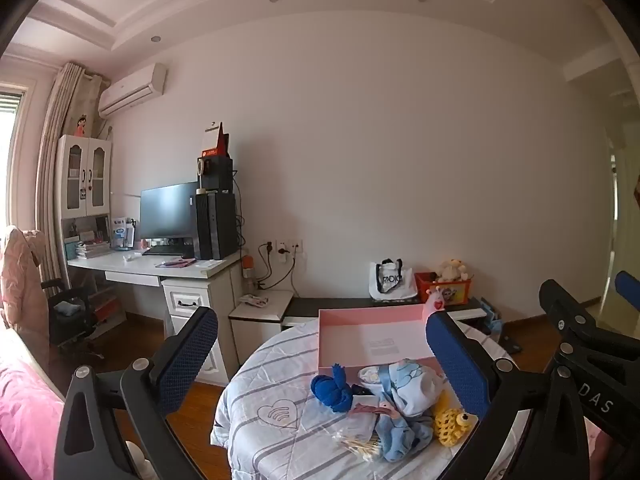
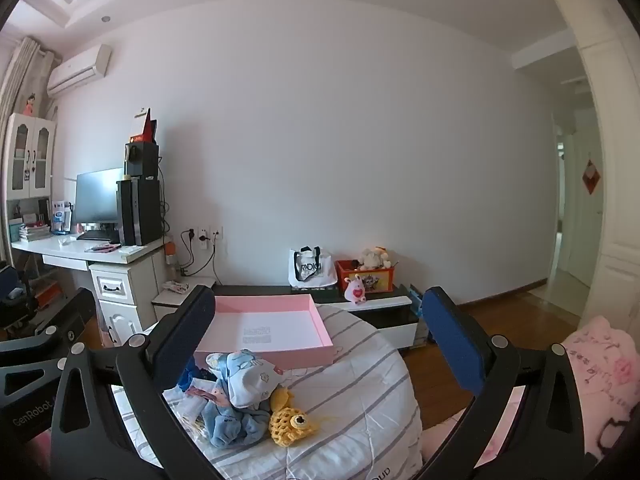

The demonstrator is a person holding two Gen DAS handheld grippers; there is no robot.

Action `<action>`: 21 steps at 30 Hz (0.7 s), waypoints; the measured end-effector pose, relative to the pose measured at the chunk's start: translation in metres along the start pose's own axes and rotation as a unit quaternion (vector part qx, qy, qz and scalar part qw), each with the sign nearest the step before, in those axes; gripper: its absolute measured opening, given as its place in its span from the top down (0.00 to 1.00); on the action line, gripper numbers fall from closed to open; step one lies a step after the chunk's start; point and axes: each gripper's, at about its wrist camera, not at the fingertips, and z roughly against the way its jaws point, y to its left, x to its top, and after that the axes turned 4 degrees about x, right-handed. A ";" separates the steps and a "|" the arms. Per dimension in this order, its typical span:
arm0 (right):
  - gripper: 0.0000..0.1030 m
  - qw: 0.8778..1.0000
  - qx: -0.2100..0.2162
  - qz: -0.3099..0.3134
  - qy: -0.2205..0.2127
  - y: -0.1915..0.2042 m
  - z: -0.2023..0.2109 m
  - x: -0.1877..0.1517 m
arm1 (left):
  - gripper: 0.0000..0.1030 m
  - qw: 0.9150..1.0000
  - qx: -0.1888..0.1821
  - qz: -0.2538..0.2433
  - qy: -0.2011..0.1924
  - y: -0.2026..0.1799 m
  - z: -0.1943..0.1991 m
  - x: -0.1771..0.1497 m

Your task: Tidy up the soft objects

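Observation:
A heap of soft things lies on a round table under a striped quilted cloth (image 1: 276, 364): a dark blue knitted piece (image 1: 331, 388), light blue baby clothes (image 1: 408, 384) and a yellow crocheted toy (image 1: 452, 424). The right wrist view shows the same clothes (image 2: 248, 380) and yellow toy (image 2: 290, 420). Behind the heap sits an empty pink box (image 1: 372, 336), (image 2: 272, 328). My left gripper (image 1: 320, 356) is open, above and short of the heap. My right gripper (image 2: 316, 336) is open too, holding nothing. The right gripper's frame (image 1: 588, 344) shows at the right of the left view.
A white desk (image 1: 160, 268) with monitor and computer tower stands at the left, beside an office chair (image 1: 68, 320). A low dark cabinet (image 1: 340, 304) by the far wall carries a white bag, an orange toy box and plush toys. Pink bedding (image 2: 600, 364) lies at my right.

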 end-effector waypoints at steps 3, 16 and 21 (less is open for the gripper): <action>0.00 1.000 -0.001 0.000 0.001 0.000 -0.001 -0.001 | 0.00 1.000 0.000 -0.007 0.007 -0.001 -0.001 0.000; 0.00 1.000 -0.001 0.000 0.004 0.000 -0.002 -0.001 | 0.00 1.000 -0.001 -0.006 0.010 0.003 -0.005 -0.002; 0.00 1.000 -0.002 0.001 0.003 0.002 -0.003 -0.001 | 0.00 1.000 -0.001 -0.008 0.012 0.000 -0.005 -0.001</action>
